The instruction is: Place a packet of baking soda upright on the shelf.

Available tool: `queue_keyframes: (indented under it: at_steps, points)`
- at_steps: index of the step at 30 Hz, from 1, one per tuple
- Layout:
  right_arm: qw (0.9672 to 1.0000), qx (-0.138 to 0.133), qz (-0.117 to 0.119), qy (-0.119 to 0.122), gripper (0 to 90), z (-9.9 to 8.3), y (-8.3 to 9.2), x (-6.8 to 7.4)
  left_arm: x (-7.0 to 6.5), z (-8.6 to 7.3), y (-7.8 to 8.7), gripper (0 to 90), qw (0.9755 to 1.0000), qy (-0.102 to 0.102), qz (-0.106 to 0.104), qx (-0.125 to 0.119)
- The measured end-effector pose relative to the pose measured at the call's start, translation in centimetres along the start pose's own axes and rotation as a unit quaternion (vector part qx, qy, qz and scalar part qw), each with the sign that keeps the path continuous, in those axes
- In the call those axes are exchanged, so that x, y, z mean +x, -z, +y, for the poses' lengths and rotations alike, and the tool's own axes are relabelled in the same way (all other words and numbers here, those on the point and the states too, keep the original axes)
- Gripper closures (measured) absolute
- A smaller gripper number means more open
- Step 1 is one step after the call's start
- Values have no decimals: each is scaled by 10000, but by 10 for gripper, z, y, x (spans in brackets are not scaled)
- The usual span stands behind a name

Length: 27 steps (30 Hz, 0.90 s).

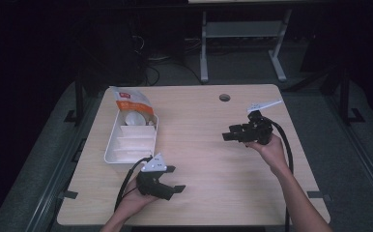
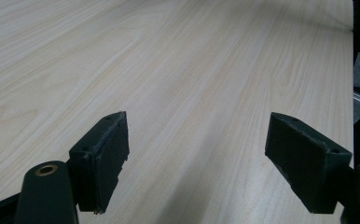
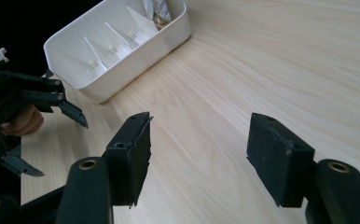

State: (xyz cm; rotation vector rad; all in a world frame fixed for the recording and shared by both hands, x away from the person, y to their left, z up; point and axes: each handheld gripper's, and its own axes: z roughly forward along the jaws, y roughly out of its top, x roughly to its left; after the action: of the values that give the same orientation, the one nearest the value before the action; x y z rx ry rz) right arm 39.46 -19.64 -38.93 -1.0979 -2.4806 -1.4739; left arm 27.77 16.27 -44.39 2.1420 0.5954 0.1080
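Note:
A white divided tray (image 1: 111, 145) lies at the table's left side, with an orange-and-white pouch (image 1: 129, 100) and a round white item (image 1: 135, 118) at its far end. My left gripper (image 1: 175, 180) hovers near the front edge, just right of the tray's near end, open and holding nothing; in the left gripper view its jaws (image 2: 197, 158) stand wide over bare wood. My right gripper (image 1: 229, 133) is at the right of the table, pointing left, open and empty. In the right gripper view (image 3: 199, 154) it faces the tray (image 3: 136, 56) and the other gripper (image 3: 33, 107).
The light wooden table (image 1: 204, 159) has a cable hole (image 1: 224, 97) near its far edge. Cables trail from both grippers toward the front edge. A white desk frame (image 1: 242, 43) stands on the floor beyond the table.

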Motion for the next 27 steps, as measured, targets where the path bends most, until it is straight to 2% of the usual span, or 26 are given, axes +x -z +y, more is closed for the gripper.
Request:
queue_keyframes:
  at_steps: [17, 27]
  points:
    - [10000, -9, -44, -48, 355, -30, 19, 6, 1, 0, 0, 212, 10000, -5, 11, 27]
    - [9999, 88, -82, -46, 348, -49, 27, 13, 0, 0, 0, 212, 10000, 22, 2, 23]
